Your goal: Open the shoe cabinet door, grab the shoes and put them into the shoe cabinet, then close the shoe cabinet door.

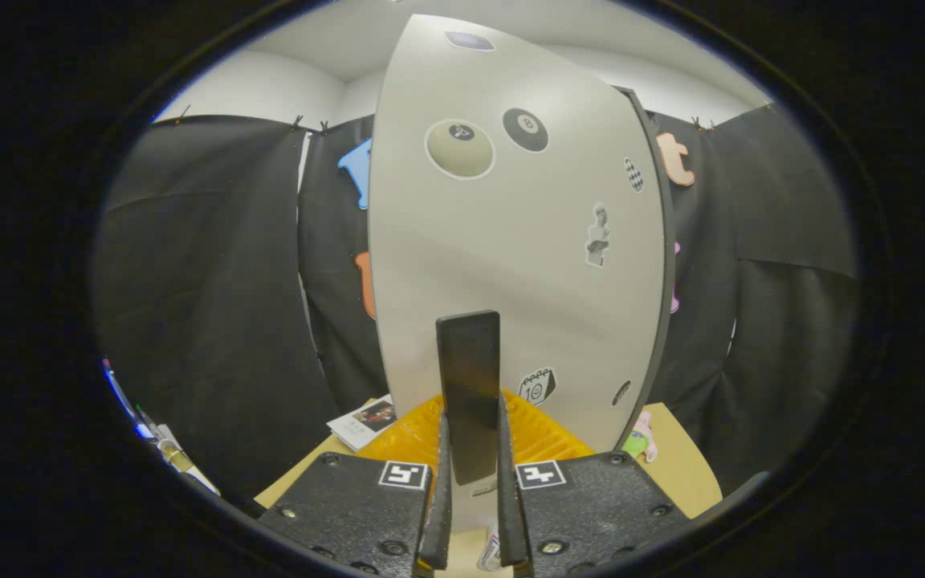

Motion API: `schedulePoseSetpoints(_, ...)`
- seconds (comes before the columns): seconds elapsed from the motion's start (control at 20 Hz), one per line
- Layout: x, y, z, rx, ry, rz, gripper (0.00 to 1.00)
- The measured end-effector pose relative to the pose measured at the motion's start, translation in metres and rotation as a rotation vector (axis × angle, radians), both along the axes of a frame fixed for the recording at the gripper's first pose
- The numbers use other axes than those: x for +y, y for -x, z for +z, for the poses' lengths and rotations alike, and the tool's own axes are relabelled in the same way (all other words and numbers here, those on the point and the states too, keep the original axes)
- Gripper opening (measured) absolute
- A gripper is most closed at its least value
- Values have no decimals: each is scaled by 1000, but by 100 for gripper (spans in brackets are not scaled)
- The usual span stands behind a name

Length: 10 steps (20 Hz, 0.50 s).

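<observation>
The gripper [472, 482] has its two fingers pressed on either side of a flat, dark, upright handle [469, 385], clamped on it. The handle is a smooth rectangular bar standing out from the cabinet door [511, 265], a pale matte panel with a dark edge, dotted with stickers, among them two billiard balls. The handle's lower end is hidden between the fingers. Behind the door's bottom lies a ridged orange tray [410, 433] on a wooden table [683, 474], with a booklet [362, 421] nearby. A small pink and green object beside the door is partly hidden.
</observation>
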State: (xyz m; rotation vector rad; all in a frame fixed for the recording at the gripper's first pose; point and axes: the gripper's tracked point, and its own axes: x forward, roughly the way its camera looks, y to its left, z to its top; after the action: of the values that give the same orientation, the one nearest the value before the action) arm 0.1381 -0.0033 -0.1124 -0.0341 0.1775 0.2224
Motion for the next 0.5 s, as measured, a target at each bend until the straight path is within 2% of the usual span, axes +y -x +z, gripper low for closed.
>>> schedulePoseSetpoints(0.3, -63, 42, 5, 18, 0, 22, 26)
schedulePoseSetpoints(0.5, -111, 69, 8, 3, 19, -12, 25)
